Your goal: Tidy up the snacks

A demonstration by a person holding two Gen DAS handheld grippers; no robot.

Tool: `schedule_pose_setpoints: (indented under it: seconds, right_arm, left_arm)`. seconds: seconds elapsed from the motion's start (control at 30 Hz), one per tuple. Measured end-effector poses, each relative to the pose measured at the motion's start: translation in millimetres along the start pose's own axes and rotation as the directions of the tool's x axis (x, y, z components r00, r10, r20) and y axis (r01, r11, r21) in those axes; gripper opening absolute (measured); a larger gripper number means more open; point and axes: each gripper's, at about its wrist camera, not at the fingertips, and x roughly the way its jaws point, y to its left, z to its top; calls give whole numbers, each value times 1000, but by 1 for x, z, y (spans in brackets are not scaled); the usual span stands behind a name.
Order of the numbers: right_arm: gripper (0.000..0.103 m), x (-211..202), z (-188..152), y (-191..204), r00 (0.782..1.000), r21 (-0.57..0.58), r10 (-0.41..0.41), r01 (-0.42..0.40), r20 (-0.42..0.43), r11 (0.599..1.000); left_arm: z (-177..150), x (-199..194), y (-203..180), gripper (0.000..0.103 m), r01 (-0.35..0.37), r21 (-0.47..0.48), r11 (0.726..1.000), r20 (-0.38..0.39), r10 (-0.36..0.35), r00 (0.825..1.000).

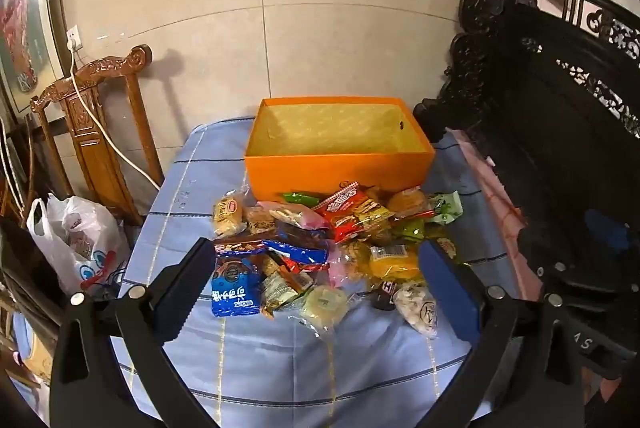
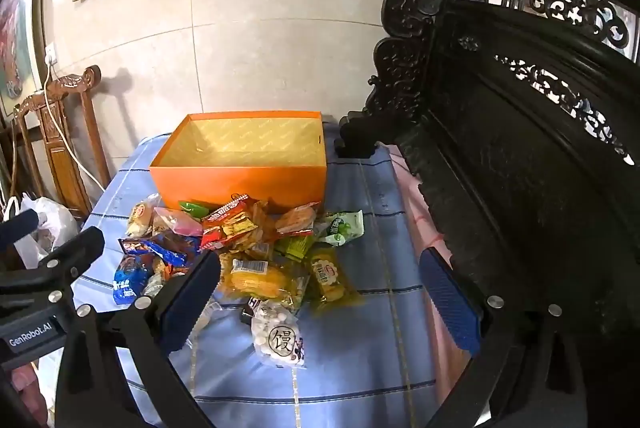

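Note:
A pile of wrapped snacks (image 1: 332, 244) lies on a blue checked tablecloth (image 1: 280, 356) in front of an empty orange box (image 1: 340, 168). It shows in the right wrist view too: snacks (image 2: 248, 252), box (image 2: 240, 184). A blue packet (image 1: 234, 288) lies at the pile's near left, a clear bag of white balls (image 2: 278, 334) at the near right. My left gripper (image 1: 316, 296) is open and empty above the near side of the pile. My right gripper (image 2: 320, 292) is open and empty, to the right of the left one (image 2: 52, 268).
A dark carved wooden bench (image 2: 520, 168) stands along the table's right side. A brown wooden chair (image 1: 100, 132) with a white cable and a white plastic bag (image 1: 76, 240) are to the left. A tiled wall is behind the box.

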Motion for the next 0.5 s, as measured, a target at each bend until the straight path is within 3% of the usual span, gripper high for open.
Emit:
schedule_pose_setpoints:
  seconds: [0.5]
  right_arm:
    - [100,2,-1,-12,999,63,6,-3,-44,998]
  left_arm:
    - [-1,4,14,99,12,-70,998,-22,-14,1000]
